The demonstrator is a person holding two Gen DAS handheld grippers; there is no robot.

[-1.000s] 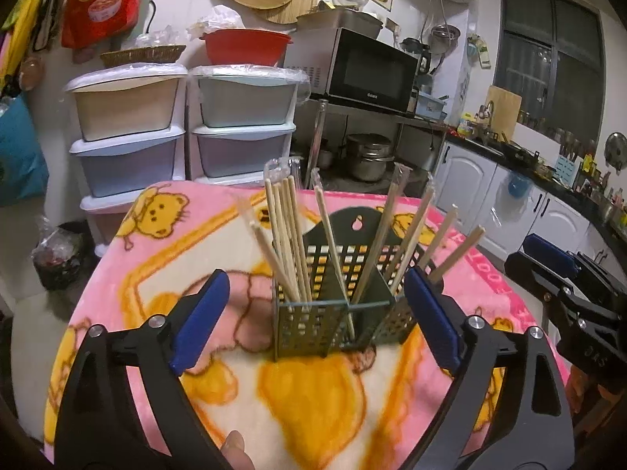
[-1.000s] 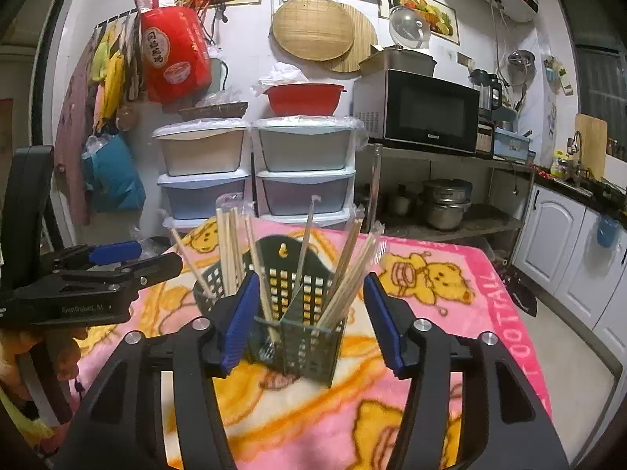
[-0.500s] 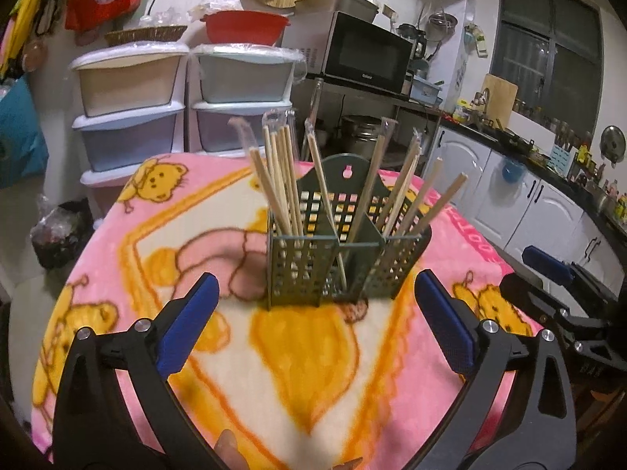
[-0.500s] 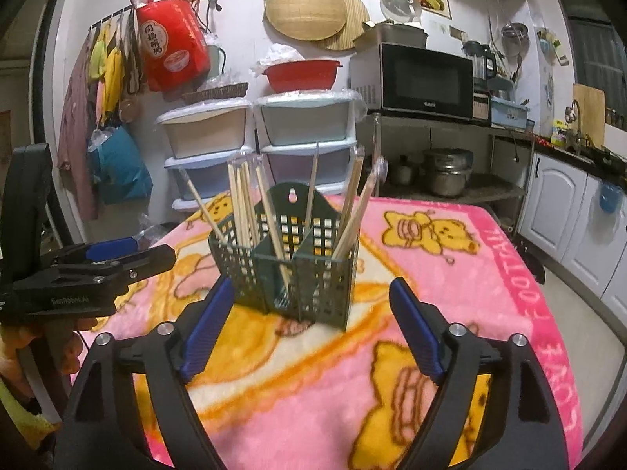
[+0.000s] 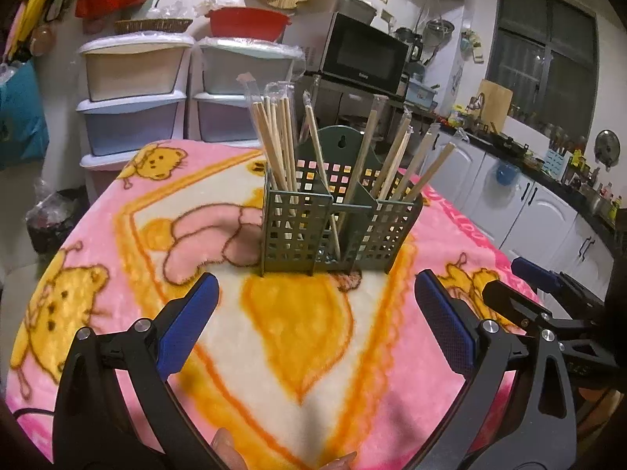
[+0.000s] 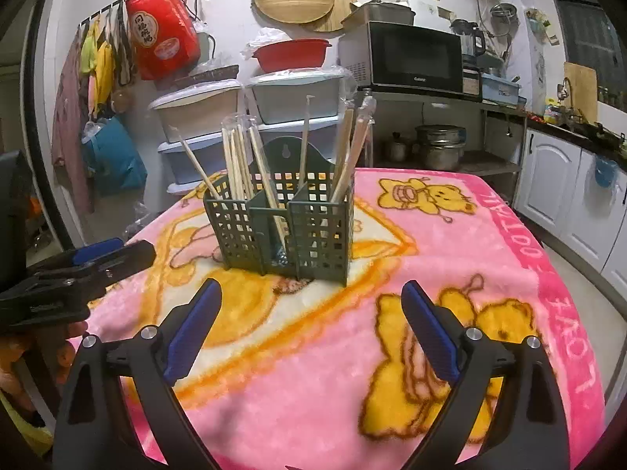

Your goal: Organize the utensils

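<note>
Blue pads line the jaws of the left gripper [image 5: 316, 305], which stand wide apart and hold nothing. The jaws of the right gripper [image 6: 311, 313] have just been opening and are also wide, with only the blanket between them. Both point toward the green plastic holder [image 6: 280, 231], which stands upright ahead of them in the middle of the bench, apart from both grippers. Its walls are a grid of square holes, and it has three compartments in a row. Wooden chopsticks [image 5: 280, 141] in clear wrappers stand in it with long axes nearly vertical, tips up, fanning outward; I cannot count them exactly. A fleecy pink blanket [image 6: 450, 235] with yellow bears covers the bench.
</note>
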